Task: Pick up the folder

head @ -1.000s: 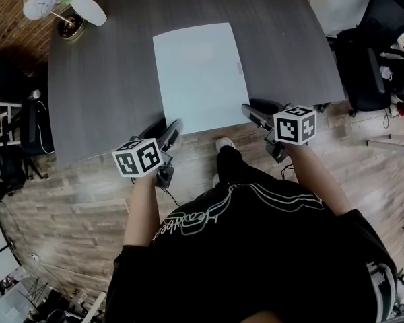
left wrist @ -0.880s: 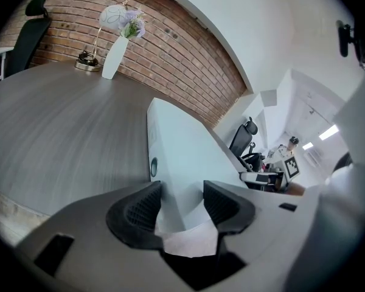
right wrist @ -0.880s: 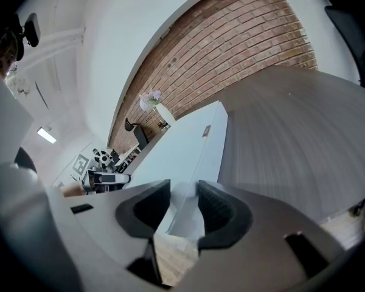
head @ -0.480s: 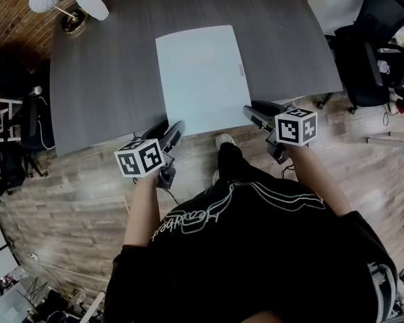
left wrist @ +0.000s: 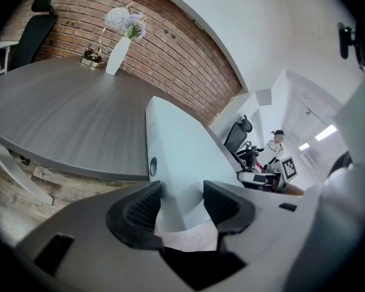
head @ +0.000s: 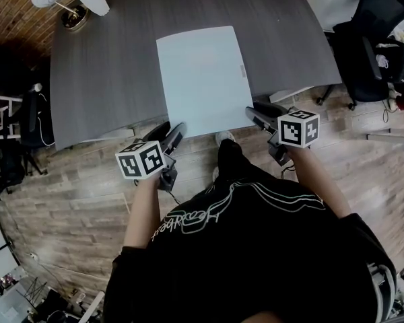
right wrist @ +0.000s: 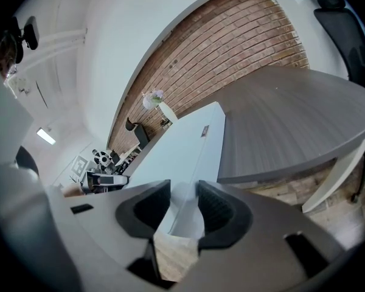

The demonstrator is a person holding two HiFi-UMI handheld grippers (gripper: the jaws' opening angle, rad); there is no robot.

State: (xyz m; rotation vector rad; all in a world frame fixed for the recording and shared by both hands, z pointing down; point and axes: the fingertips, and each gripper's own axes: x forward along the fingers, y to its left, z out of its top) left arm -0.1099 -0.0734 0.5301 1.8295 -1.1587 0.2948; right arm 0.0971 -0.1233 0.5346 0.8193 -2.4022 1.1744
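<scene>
Gripper views alone: ribbed pads (left wrist: 140, 208) were shown pressed on the folder (left wrist: 182, 154).
Left hand-held gripper (left wrist: 181, 202): clamped on its near-left corner.
Right hand-held gripper (right wrist: 182, 207): clamped on its near-right corner, beyond the worktop (head: 101, 66) edge.

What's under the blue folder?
The folder has the grey table under its far part; its near edge hangs over the wooden floor, clamped by the left gripper and right gripper. Anything beneath is hidden.

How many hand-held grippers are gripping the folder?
2. Left hand-held gripper clamps the folder at its near left corner; right hand-held gripper, the near right corner.
</scene>
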